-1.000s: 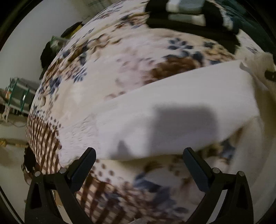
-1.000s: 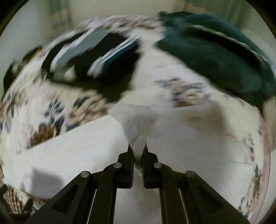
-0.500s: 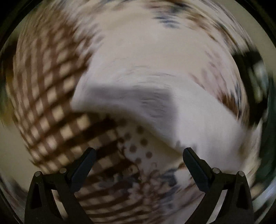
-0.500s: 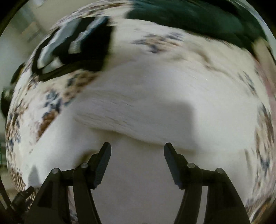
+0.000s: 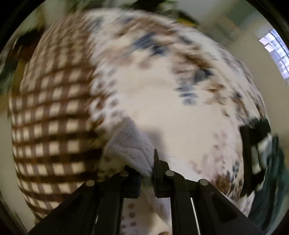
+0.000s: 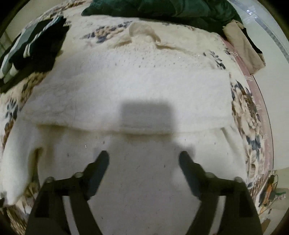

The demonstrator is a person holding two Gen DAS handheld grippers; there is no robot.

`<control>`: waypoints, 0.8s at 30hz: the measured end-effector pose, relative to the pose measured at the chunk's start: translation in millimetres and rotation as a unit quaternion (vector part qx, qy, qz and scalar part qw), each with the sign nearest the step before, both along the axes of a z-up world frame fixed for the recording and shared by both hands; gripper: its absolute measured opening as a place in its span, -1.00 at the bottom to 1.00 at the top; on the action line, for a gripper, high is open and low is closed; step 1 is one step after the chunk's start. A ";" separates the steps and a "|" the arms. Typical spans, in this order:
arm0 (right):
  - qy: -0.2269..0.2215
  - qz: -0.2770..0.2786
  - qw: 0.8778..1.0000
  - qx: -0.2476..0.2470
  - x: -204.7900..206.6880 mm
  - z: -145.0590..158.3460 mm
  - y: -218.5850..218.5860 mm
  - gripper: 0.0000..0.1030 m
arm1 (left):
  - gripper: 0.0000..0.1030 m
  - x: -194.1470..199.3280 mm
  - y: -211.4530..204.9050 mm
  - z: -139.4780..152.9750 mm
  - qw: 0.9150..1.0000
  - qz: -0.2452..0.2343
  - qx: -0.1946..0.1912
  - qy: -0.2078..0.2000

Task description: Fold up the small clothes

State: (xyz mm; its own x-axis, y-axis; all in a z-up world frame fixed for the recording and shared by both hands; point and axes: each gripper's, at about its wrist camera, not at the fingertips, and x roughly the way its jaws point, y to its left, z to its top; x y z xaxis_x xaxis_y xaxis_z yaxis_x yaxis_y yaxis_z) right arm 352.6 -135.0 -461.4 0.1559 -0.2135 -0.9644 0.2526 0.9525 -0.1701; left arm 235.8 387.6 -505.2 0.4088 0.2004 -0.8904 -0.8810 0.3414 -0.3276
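A cream fuzzy knit garment (image 6: 137,86) lies spread on the patterned bedspread (image 6: 247,108), with one part folded over toward me along a soft edge (image 6: 108,127). My right gripper (image 6: 144,159) is open and empty just above the garment's near part. My left gripper (image 5: 147,171) is shut on a white corner of the garment (image 5: 131,144), held up over the brown checked part of the bedspread (image 5: 48,112). The left wrist view is blurred by motion.
A black and grey striped folded garment (image 6: 30,41) lies at the far left. A dark green pile (image 6: 162,9) lies at the far edge. A tan cloth (image 6: 242,43) sits at the bed's right edge.
My right gripper has let go of the garment's corner and stands open over the folded-over part. My left gripper, open before, has swung left and shut on a corner of the garment.
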 end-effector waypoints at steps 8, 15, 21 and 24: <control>-0.028 -0.018 0.999 0.029 11.4 7.7 -49.7 0.78 | -0.87 87.2 -114.1 112.2 0.960 -0.222 0.161 -0.062; -0.015 -0.072 0.995 0.075 -19.9 3.7 -151.3 0.78 | -0.87 173.0 -348.2 140.2 0.871 -0.448 0.160 -0.126; 0.002 -0.121 0.990 0.078 -52.5 -0.9 -249.5 0.78 | -0.86 191.5 -558.5 87.0 0.769 -0.617 0.131 -0.104; 0.006 -0.130 0.989 0.072 -62.1 -1.6 -285.2 0.78 | -0.78 189.3 -622.8 56.1 0.725 -0.673 0.125 -0.074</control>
